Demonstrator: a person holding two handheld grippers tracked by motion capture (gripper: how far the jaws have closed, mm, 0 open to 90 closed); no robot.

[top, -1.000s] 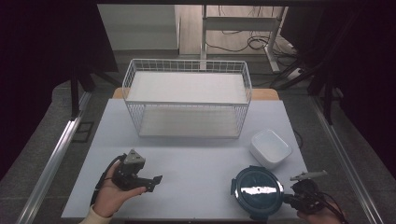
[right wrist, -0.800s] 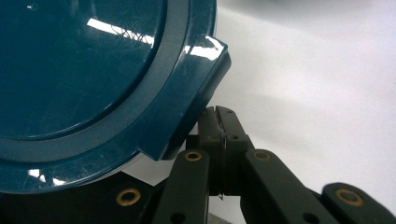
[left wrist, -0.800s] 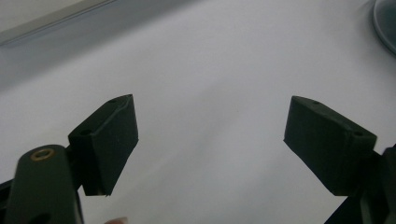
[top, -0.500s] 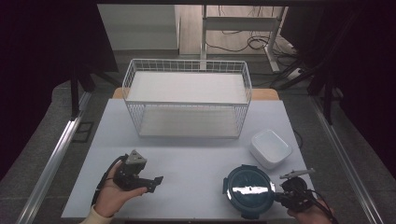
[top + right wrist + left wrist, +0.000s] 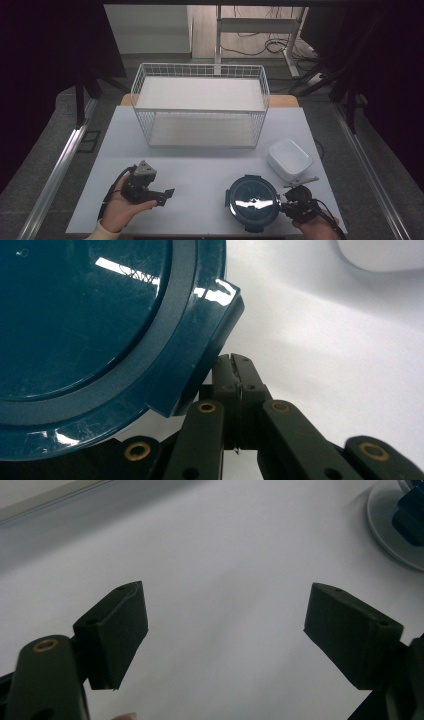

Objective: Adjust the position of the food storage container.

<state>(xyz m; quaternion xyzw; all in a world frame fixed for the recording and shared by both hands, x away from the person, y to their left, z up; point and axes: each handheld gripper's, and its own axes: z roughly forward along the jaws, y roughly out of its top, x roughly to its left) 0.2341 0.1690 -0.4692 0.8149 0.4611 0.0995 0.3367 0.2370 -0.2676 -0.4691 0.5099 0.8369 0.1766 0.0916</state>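
A: Where does the round teal container [image 5: 252, 202] sit?

B: At the near edge of the white table [image 5: 200, 170], right of centre, with its lid on. The right gripper [image 5: 286, 205] is pressed against its right side.

A: Is that gripper holding it?

B: Not between the jaws, as far as I can judge. In the right gripper view the two black jaws are closed flat against each other with nothing between them, and a latch tab [image 5: 210, 340] of the lid lies just over their tips. My reading is that the closed jaws act as a blunt pusher, nudging the container along the table rather than lifting it.

A: And the left gripper [image 5: 165, 194]?

B: It rests in the left hand [image 5: 125, 205] near the front left of the table, well apart from the container. Its jaws stand wide open over bare tabletop, gripping nothing. It looks parked, ready to take hold when the container comes within reach.

A: What else is there?

B: A white wire basket [image 5: 200, 107] at the far side, probably the destination, and a white rectangular container [image 5: 289, 158] just beyond the teal one.
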